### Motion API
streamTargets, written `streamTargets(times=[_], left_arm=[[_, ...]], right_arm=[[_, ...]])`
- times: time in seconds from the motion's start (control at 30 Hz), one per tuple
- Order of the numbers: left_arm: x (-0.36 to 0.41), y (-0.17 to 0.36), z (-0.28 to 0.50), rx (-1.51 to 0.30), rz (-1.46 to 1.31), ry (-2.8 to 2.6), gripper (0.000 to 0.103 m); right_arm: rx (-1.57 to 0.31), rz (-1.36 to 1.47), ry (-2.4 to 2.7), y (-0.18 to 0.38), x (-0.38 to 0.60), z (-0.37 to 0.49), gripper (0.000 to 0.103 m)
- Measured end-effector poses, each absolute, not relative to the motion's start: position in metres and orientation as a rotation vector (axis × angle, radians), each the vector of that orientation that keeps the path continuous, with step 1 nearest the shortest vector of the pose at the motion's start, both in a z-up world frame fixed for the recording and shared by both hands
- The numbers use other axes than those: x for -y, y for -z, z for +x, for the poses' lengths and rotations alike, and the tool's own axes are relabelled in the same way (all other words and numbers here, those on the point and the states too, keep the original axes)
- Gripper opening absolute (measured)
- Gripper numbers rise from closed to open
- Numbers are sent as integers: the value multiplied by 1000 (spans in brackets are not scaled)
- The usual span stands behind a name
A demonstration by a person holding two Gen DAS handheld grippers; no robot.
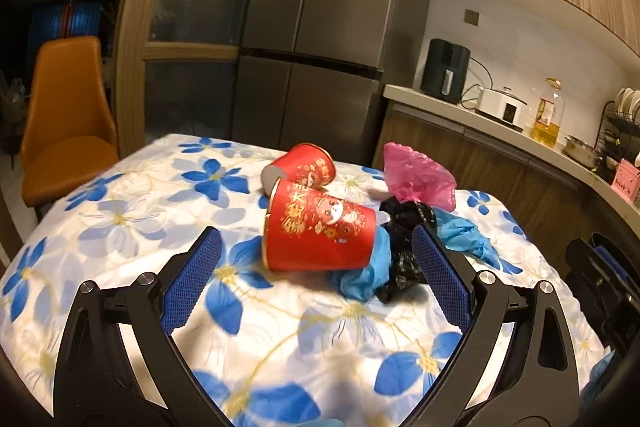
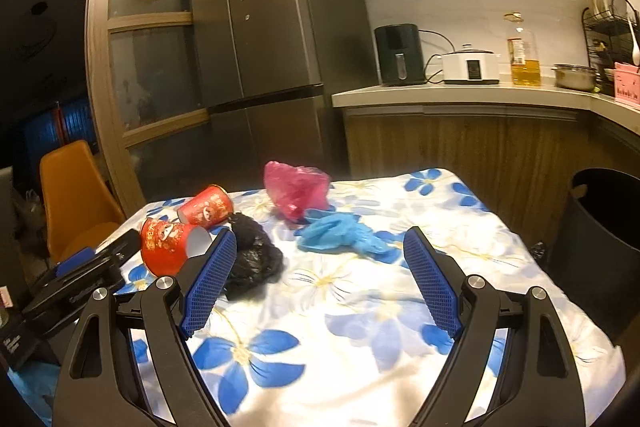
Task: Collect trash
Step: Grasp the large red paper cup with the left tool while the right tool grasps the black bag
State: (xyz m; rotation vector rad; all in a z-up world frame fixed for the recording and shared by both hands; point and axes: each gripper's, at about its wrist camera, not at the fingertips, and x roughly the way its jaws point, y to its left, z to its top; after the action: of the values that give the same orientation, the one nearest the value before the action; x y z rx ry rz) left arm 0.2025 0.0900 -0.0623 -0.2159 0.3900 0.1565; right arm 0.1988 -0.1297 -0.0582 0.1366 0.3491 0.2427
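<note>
The table (image 2: 400, 307) under its blue-flowered cloth ends in a far edge in front of the fridge (image 2: 272, 27) and a right-hand edge beside the dark bin (image 2: 600, 227), which stands on the floor just off that side. The cloth nearest me is bare in both views, so there is open room in front of both of my tools.

My left gripper (image 1: 316, 283) has its jaws spread wide with nothing between the blue pads; the near red paper cup (image 1: 320, 235) lies on its side just ahead of the tips, apart from them. My right gripper (image 2: 320, 283) is just as wide and empty, the cloth showing between its pads, with the crumpled blue glove (image 2: 340, 235) ahead in the gap.

The trash sits together mid-table: the second red cup (image 1: 304, 167) lies touching behind the near one, the black bag (image 2: 252, 255) is just beside the cups, the pink bag (image 2: 296, 187) is farther back.

The right view alone shows the bin and the open cloth beyond the glove. The left view alone shows the glove tucked under the near cup's base. An orange chair (image 1: 68, 123) stands off the table's left side.
</note>
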Motion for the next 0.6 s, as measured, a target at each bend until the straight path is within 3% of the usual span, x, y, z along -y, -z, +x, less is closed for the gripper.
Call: streamTargets(times=[0.6], left_arm=[[-101,84,268,-541,-183,-91,94]], right_arm=[[-388,137,-252,74,100,242,82]])
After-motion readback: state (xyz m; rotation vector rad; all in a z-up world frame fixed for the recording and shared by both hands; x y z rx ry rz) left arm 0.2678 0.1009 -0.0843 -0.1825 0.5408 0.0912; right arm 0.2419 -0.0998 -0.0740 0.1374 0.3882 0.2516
